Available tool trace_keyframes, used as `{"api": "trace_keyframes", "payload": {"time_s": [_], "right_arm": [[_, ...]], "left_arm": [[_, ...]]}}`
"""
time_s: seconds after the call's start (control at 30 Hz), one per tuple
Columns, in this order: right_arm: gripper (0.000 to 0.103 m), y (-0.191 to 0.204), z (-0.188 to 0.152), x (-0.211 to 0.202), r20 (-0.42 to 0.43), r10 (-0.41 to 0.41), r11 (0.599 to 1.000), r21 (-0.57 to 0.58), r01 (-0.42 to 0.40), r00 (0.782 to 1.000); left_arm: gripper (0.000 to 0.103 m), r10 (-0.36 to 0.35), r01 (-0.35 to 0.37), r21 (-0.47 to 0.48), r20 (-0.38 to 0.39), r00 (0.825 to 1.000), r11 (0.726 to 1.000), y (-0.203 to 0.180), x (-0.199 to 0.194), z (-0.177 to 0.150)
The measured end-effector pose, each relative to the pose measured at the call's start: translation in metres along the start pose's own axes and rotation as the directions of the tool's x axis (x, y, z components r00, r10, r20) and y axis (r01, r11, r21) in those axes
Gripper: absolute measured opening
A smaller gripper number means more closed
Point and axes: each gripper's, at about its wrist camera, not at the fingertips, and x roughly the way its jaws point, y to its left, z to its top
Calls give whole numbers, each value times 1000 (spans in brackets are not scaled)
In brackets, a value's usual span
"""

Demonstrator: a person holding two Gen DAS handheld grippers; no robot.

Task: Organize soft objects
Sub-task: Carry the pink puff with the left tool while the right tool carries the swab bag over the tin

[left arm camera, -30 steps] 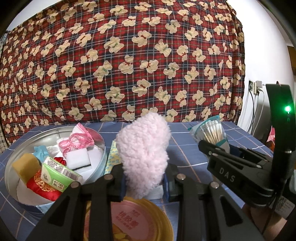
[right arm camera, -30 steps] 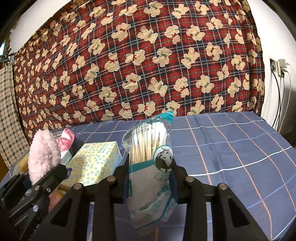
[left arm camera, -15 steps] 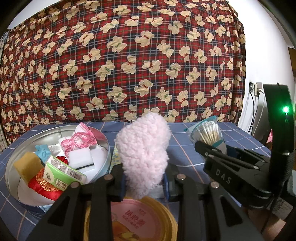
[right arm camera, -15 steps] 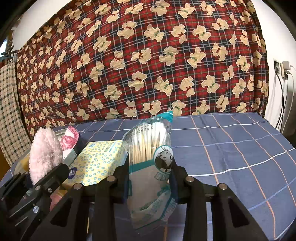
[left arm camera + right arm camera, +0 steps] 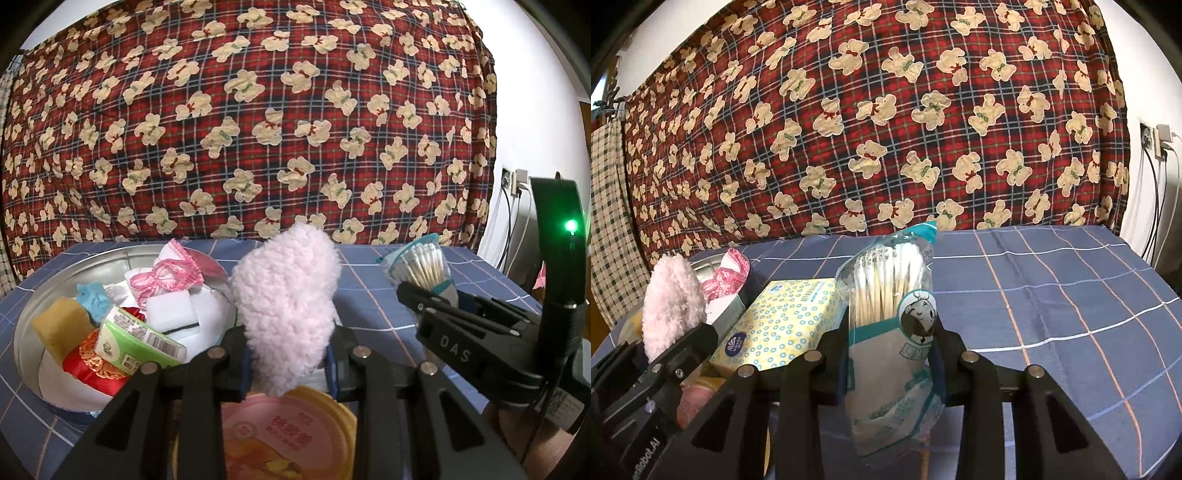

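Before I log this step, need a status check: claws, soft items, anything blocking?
Left claw shut on pink fluffy pad. Right claw shut on cotton swab bag. Round tin already crowded.

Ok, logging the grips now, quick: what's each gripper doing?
Left gripper: closed on the fluffy pink item.
Right gripper: closed on the bag of cotton swabs.
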Motion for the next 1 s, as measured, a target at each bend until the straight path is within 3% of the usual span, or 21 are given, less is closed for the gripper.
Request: {"api": "trace_keyframes", "payload": {"time_s": [0.67,1.0], "right_arm": [[38,25,30,-3,6,78,997,-19,-78,997],[38,59,73,-16,68,168,984,-63,-164,983]], "left_arm": [[29,-4,4,3,-19,1000,1000,21,-11,14],[29,97,-97,-20,22,995,995,66,-29,49]]}}
